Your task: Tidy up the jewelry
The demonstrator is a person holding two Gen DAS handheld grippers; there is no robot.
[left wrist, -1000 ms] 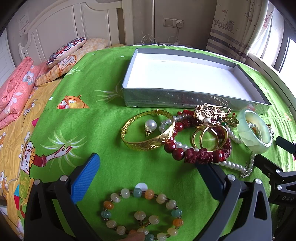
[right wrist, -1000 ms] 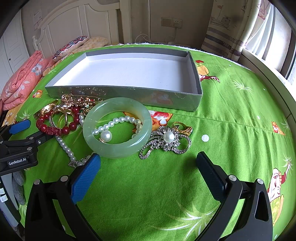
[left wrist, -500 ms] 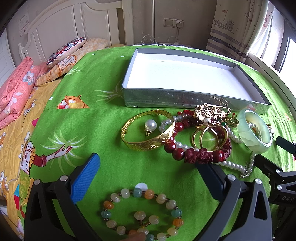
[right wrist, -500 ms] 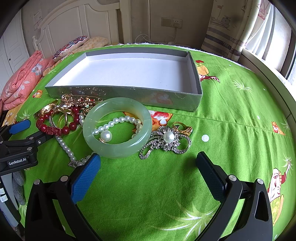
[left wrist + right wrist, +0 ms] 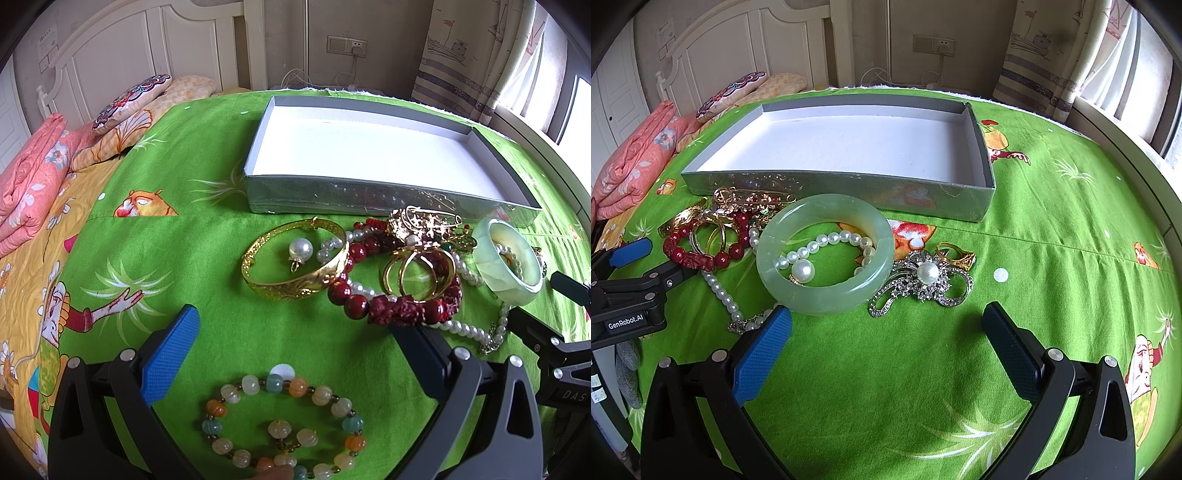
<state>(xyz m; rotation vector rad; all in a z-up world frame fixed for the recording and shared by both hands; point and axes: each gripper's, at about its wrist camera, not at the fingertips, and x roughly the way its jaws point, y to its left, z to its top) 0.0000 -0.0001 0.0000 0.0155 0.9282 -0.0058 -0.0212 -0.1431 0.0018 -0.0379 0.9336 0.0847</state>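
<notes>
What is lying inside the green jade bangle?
Inside the jade bangle lie a loop of the pearl strand and one large pearl on green cloth. Where the strand passes under the bangle's wall is covered.

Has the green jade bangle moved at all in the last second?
No. The jade bangle sits in the same spot just in front of the grey box, beside the pearl brooch.

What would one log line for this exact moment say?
stage: not started | left hand-held gripper: open, over pastel bead bracelet | right hand-held gripper: open, before jade bangle | box: empty
</notes>
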